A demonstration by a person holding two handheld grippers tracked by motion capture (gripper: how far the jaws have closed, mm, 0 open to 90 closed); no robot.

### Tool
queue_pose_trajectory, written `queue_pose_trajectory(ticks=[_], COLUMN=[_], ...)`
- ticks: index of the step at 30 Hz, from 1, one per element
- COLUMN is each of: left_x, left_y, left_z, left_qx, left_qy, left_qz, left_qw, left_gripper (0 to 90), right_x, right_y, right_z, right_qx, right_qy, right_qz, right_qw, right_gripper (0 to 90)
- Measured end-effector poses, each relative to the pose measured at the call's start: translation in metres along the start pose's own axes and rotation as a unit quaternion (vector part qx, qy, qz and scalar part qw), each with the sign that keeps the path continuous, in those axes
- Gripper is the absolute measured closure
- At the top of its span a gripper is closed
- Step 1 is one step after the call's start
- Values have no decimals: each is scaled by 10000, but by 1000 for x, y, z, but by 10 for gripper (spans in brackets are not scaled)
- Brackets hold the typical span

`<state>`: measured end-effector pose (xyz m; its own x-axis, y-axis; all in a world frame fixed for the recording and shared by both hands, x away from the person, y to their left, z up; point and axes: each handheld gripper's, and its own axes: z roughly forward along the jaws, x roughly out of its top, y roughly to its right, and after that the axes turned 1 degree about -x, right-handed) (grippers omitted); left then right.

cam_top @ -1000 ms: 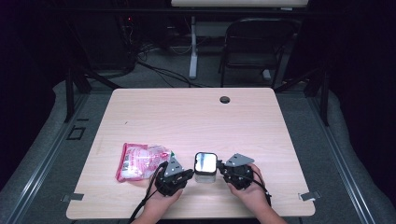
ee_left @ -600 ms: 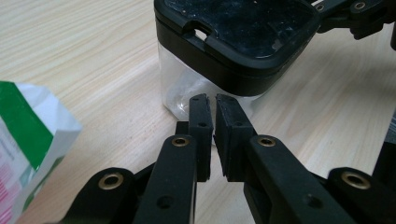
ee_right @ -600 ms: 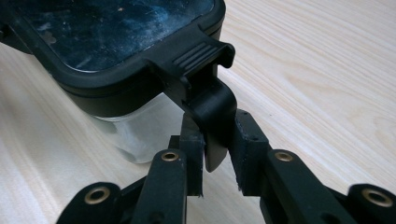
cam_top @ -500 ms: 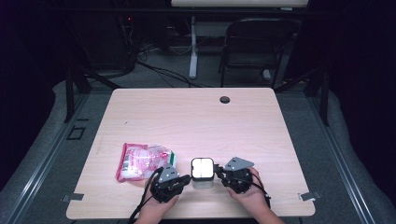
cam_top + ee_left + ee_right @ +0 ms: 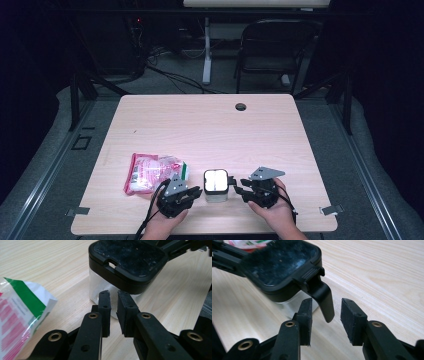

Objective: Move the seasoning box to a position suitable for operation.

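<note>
A: Clear plastic with a black lid: your container [image 5: 216,185] stands on the pale wood surface [image 5: 210,130] near its front edge, between your left gripper [image 5: 196,191] and right gripper [image 5: 238,189], with a pink and white packet [image 5: 152,172] just beside on the left.

B: And along the left gripper [image 5: 113,296]?

A: Your jaws have just been opening, but stand only slightly apart with nothing between them, close to the container [image 5: 100,286] wall.

B: The right gripper [image 5: 325,305]?

A: Your jaws have just been opening and stand well apart around the lid's latch tab [image 5: 324,301], not pressing it. The container [image 5: 279,262] looks light, stiff and slick-walled, I'd judge; steady the lid's rim, work the tab gently.
</note>
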<state>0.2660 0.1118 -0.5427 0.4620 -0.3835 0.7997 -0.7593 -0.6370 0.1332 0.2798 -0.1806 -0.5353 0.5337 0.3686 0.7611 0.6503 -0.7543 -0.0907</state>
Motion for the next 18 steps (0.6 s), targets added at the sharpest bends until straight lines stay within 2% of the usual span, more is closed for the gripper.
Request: queue_pose_trajectory(ticks=[2,4,6,7,8,12,15,18], left_x=[1,3,5,7,7,13,14,16], left_y=[-1,-2,-3,-4,-4,-4,-4,-4], left_z=[-1,-3,-4,-5,-5,-7,-8,-9], left_qx=[17,70,31,31,31,41,47,84], left_qy=[32,53,75,91,91,115,82,69], left_qz=[-13,-14,-22,-32,-32,-11,19,66], left_qw=[10000,10000,10000,9999,9999,9999,10000,9999], left_gripper=[808,807,806,806,804,799,794,791], right_x=[4,6,19,22,22,45,54,55], right_y=[-3,-3,-5,-5,-5,-7,-9,-10], right_z=[-10,-14,-23,-25,-25,-28,-24,-21], right_qx=[9,-6,-99,-107,-107,-70,-81,-116], right_qy=[146,138,360,382,382,616,653,712], right_qz=[173,171,276,257,257,470,518,514], right_qw=[9997,9998,9989,9989,9989,9970,9965,9961], right_gripper=[637,647,675,679,679,705,708,712])
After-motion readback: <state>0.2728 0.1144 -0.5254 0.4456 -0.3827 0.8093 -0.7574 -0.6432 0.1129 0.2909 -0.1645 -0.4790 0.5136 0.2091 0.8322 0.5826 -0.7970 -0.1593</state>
